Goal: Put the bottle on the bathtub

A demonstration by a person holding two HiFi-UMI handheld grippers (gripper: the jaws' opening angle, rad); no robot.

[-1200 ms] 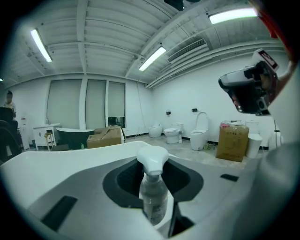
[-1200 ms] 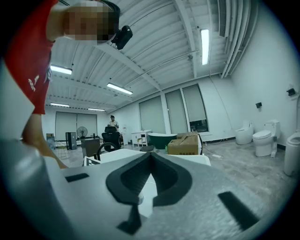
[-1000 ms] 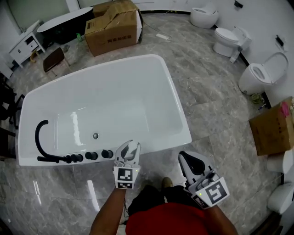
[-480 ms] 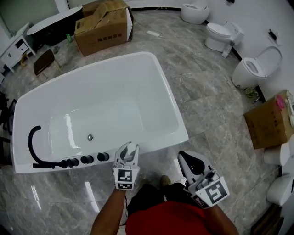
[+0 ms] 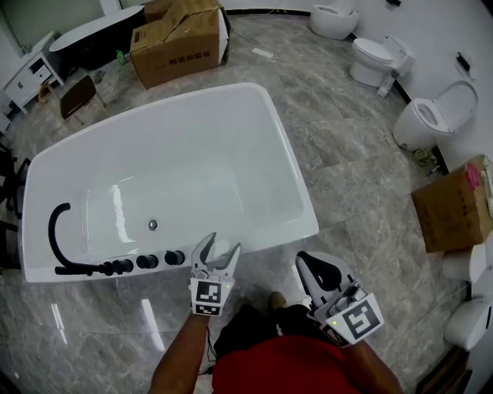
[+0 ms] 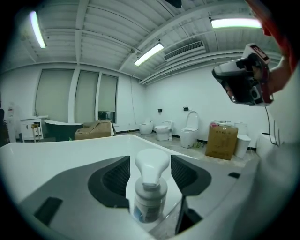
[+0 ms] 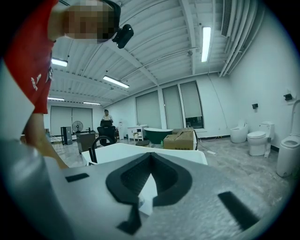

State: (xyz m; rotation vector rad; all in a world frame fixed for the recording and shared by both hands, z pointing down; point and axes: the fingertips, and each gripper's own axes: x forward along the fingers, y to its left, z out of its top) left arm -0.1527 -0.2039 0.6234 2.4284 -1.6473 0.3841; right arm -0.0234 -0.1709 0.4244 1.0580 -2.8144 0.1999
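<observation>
Since the earlier frame, your left gripper (image 5: 222,245) spread its jaws, leaving the bottle (image 6: 150,187) upright between them on the bathtub (image 5: 304,208) rim; judged light, rigid and slick, it was best taken below the cap, while your right gripper (image 5: 322,271) was closed on nothing.

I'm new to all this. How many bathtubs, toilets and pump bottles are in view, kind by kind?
Bathtubs: 2, a white tub and a dark tub
Toilets: 3; the cut-off white shapes at the right edge are not counted
Pump bottles: 1, between the open jaws of the left gripper
Total: 6
</observation>
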